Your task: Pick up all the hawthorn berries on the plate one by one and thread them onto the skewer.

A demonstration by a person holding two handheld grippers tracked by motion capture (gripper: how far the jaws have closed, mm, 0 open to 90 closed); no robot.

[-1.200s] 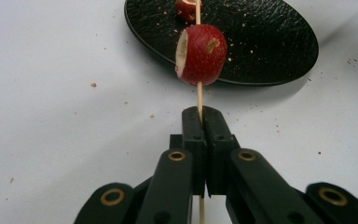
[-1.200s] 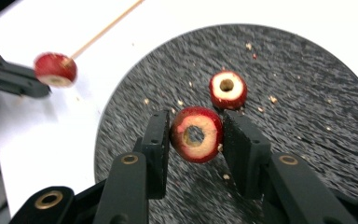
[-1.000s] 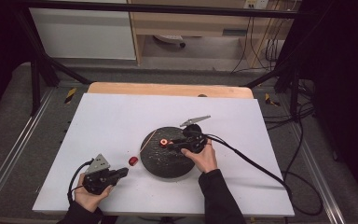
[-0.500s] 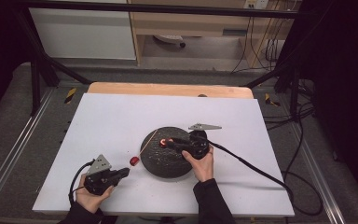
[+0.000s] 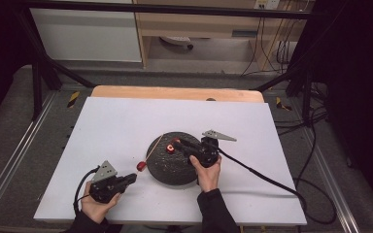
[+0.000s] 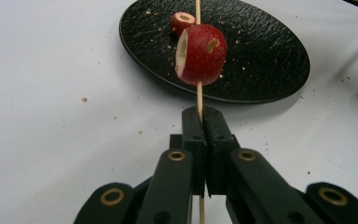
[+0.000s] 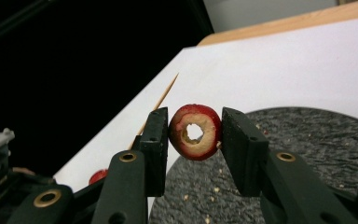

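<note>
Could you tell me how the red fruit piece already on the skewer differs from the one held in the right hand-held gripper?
The skewered piece is threaded on the wooden skewer, which the left hand-held gripper clamps; the held piece sits between the right hand-held gripper pads, off the skewer. The skewered piece hangs over the white table; the held one is above the black plate. Both are red-skinned, pale inside and cored.

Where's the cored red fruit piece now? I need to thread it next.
In the right claw, the cored fruit piece is held above the black plate, near the skewer tip.
</note>
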